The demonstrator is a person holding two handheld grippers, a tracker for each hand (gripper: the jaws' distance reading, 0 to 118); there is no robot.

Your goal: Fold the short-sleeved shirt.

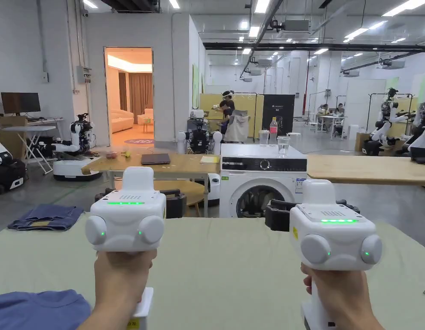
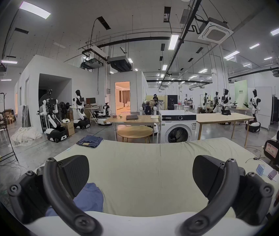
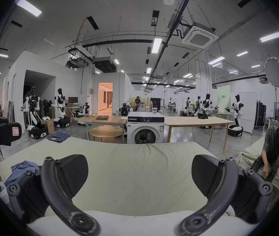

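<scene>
— Where does the shirt lie?
— The crumpled blue short-sleeved shirt (image 1: 37, 310) lies on the pale green cloth-covered table (image 1: 233, 262), at its near left corner.
— And the grippers?
— Both hover over that table. The white left gripper (image 2: 140, 175) has its jaws spread wide, empty; the shirt is just beside its left jaw. The white right gripper (image 3: 139, 174) gapes too, holding nothing, well apart from the shirt.

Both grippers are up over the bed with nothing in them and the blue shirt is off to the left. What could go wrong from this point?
1. The blue shirt lies crumpled at the near left edge of the bed; a tug from the left gripper might drag it off.
2. The right gripper, also open, must cross toward it and may bump the left.
3. Folded jeans at the far left corner could be grabbed instead.
</scene>
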